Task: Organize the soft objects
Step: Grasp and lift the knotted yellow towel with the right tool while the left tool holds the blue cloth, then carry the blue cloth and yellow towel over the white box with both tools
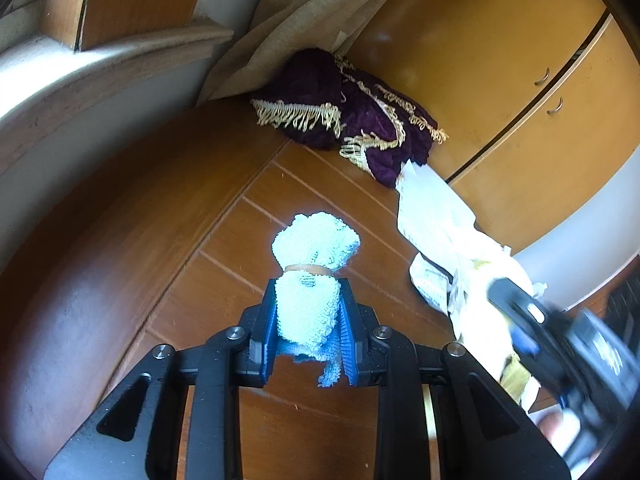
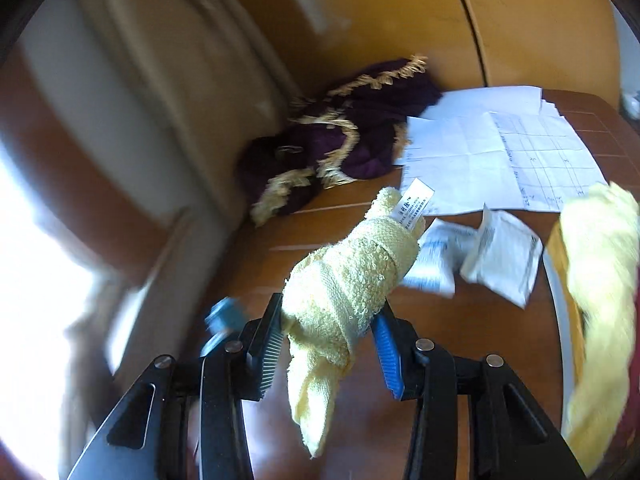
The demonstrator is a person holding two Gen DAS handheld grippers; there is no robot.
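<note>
My left gripper (image 1: 308,312) is shut on a rolled light-blue towel (image 1: 314,258) bound by a rubber band, held above the brown wooden table (image 1: 224,264). In the right wrist view my right gripper (image 2: 330,320) is shut on a rolled pale-yellow towel (image 2: 352,276) with a white label, also lifted over the table (image 2: 472,320). The right gripper (image 1: 560,344) shows blurred at the right of the left wrist view. A purple fringed cloth (image 1: 348,116) (image 2: 340,148) lies bunched at the table's far edge. More yellow fabric (image 2: 600,300) sits at the far right.
White paper sheets (image 2: 500,152) (image 1: 432,208) and small white packets (image 2: 500,256) lie on the table to the right. An orange cabinet (image 1: 500,60) with handles stands behind. A beige curtain (image 1: 312,4) hangs at the back, beside a window sill (image 1: 100,68).
</note>
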